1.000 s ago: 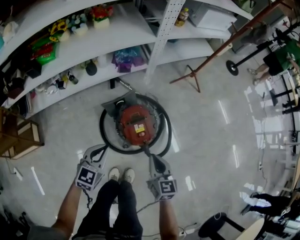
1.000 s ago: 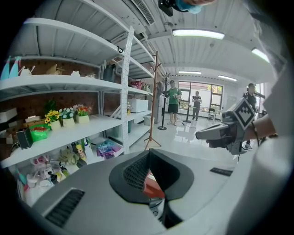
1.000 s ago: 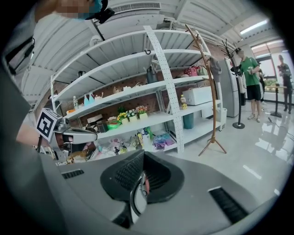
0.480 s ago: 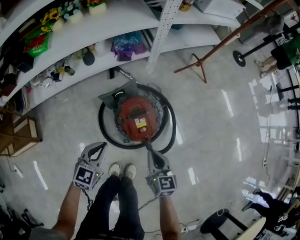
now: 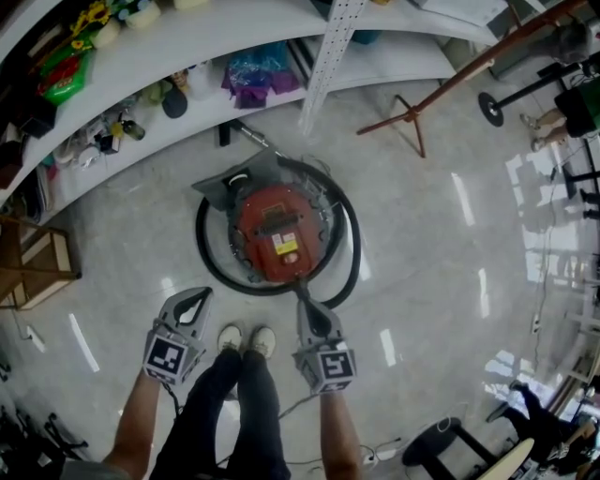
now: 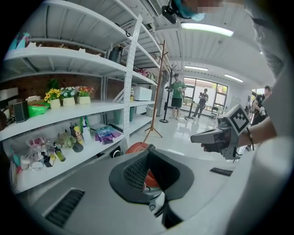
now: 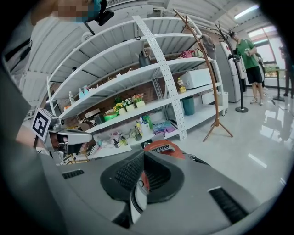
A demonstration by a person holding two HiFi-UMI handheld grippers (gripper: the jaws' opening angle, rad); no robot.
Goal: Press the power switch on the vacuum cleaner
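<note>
The vacuum cleaner [image 5: 277,232] is a round red canister standing on the pale floor, and its black hose [image 5: 349,253] loops around it. A yellow-and-white label [image 5: 287,246] sits on its top; I cannot make out the switch. My right gripper [image 5: 303,294] is shut and empty, its tip just at the canister's near edge over the hose. My left gripper [image 5: 204,294] hangs shut and empty to the left of the hose loop. The red body [image 6: 138,148] shows past the left gripper [image 6: 148,152], and the red body [image 7: 161,148] also shows past the right gripper [image 7: 143,153].
White shelves [image 5: 234,28] with flowers, bottles and bags stand behind the vacuum. A wooden coat stand [image 5: 412,117] is at the back right, a wooden crate [image 5: 37,267] at the left, a black stool [image 5: 436,455] at the near right. The person's shoes [image 5: 246,342] are between the grippers.
The head view has drifted: shelves slid up and the vacuum sits lower in the frame. Both grippers stay shut and hold much the same places near the vacuum's near edge.
</note>
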